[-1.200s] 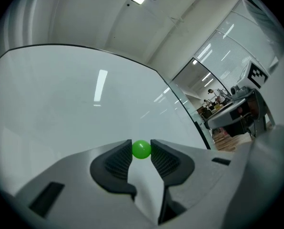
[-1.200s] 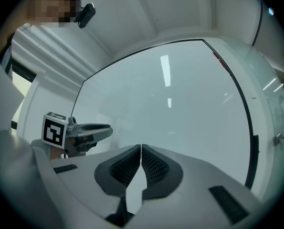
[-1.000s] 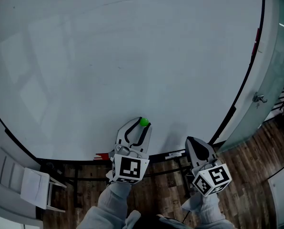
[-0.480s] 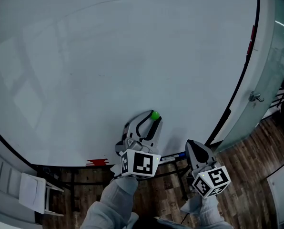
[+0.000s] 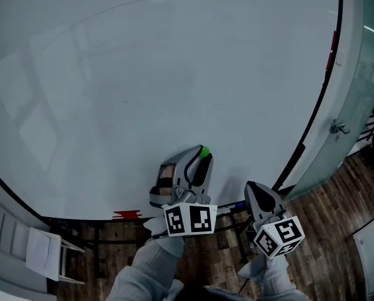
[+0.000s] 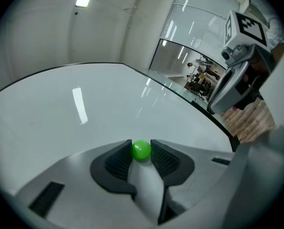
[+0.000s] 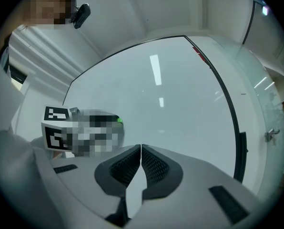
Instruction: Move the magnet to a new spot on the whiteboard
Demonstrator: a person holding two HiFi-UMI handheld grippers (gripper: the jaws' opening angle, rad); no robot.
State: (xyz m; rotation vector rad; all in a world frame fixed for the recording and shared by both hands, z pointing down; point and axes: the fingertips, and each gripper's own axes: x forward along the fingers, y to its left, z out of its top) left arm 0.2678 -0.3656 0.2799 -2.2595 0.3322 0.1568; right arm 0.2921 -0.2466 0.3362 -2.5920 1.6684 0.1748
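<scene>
A small green ball magnet [image 5: 204, 151] [image 6: 141, 150] is pinched between the pads of my left gripper [image 5: 203, 153] [image 6: 141, 152], right against the whiteboard [image 5: 143, 74] near its lower edge. The left gripper's marker cube [image 5: 190, 219] faces the head camera. My right gripper [image 5: 255, 190] [image 7: 141, 152] hangs to the right, below the board's bottom right corner, its jaws shut with nothing between them. In the right gripper view the left gripper [image 7: 85, 132] shows at the left, partly under a mosaic patch.
The whiteboard's black frame [image 5: 312, 130] curves down the right side. A glass wall with a door handle [image 5: 339, 128] stands to the right. Under the board are a marker tray with a red item [image 5: 128, 215], a white chair [image 5: 39, 246] and wooden floor [image 5: 337, 231].
My left gripper has carried the green magnet rightward and slightly up along the board, and it has rolled about its own axis. The right gripper has barely shifted.
</scene>
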